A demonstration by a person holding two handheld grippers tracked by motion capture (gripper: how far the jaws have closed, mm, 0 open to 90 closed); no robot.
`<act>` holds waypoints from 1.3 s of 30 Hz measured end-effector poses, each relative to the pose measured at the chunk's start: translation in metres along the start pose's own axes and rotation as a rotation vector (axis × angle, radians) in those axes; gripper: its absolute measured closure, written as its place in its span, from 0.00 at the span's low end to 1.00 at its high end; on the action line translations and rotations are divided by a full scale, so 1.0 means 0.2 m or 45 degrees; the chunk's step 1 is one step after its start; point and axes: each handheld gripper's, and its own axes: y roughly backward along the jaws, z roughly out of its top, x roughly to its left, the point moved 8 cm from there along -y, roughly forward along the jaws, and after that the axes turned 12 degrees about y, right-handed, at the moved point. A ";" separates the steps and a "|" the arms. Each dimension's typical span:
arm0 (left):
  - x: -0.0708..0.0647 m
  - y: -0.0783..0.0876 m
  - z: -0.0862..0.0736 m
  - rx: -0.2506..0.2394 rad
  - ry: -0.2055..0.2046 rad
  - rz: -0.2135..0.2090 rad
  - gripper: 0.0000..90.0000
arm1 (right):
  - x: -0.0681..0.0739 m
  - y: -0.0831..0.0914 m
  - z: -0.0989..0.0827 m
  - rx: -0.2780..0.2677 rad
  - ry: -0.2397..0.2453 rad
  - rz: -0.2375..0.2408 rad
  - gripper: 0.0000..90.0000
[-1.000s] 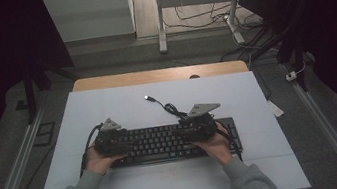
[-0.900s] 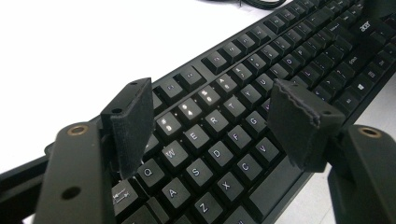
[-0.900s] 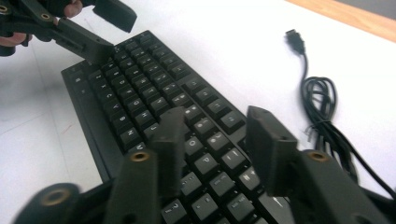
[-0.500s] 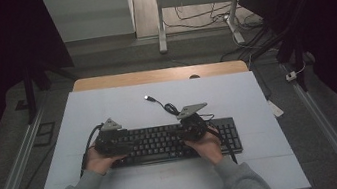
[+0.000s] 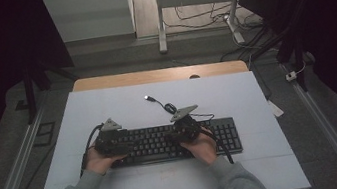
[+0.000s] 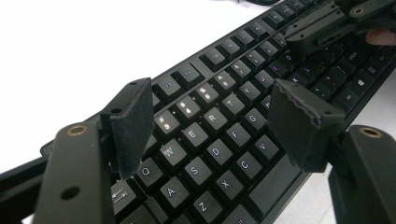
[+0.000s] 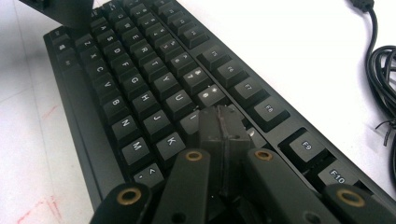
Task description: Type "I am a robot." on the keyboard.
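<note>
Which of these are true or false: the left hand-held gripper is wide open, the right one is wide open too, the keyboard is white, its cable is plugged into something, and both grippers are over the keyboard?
1. The left hand-held gripper is wide open. True: its two pads stand apart above the letter keys.
2. The right hand-held gripper is wide open too. False: its jaws are closed together, tips down at the keys beside the U and K.
3. The keyboard is white. False: it is black and lies on a white table.
4. The cable is plugged in. False: its plug end lies loose on the table.
5. Both grippers are over the keyboard. True.
</note>
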 end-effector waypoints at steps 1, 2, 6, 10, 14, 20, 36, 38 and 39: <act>0.00 0.00 0.00 0.001 -0.001 0.000 0.35 | 0.00 0.00 0.00 -0.002 0.009 -0.001 1.00; 0.00 0.00 0.00 0.002 -0.002 0.000 0.35 | 0.00 -0.01 0.00 -0.002 0.011 0.001 1.00; 0.00 0.00 0.00 0.006 -0.005 0.000 0.35 | 0.00 -0.01 0.00 0.002 0.011 0.000 1.00; 0.00 0.00 0.00 0.007 -0.009 0.001 0.35 | 0.00 -0.01 0.00 -0.001 0.014 -0.001 1.00; 0.00 0.00 0.00 0.005 -0.013 0.002 0.35 | 0.00 -0.02 -0.01 0.016 0.020 -0.005 1.00; 0.00 0.00 0.00 0.001 -0.011 0.004 0.35 | 0.01 0.00 0.00 0.000 0.042 -0.024 1.00; 0.01 0.01 0.00 -0.019 -0.002 0.014 0.35 | -0.04 0.22 -0.06 -0.135 -0.016 -0.133 0.68; 0.01 0.01 0.00 -0.019 -0.002 0.015 0.35 | -0.05 0.26 -0.08 -0.149 -0.029 -0.156 0.64; 0.01 0.01 0.00 -0.019 -0.002 0.015 0.35 | -0.05 0.27 -0.09 -0.157 -0.036 -0.159 0.62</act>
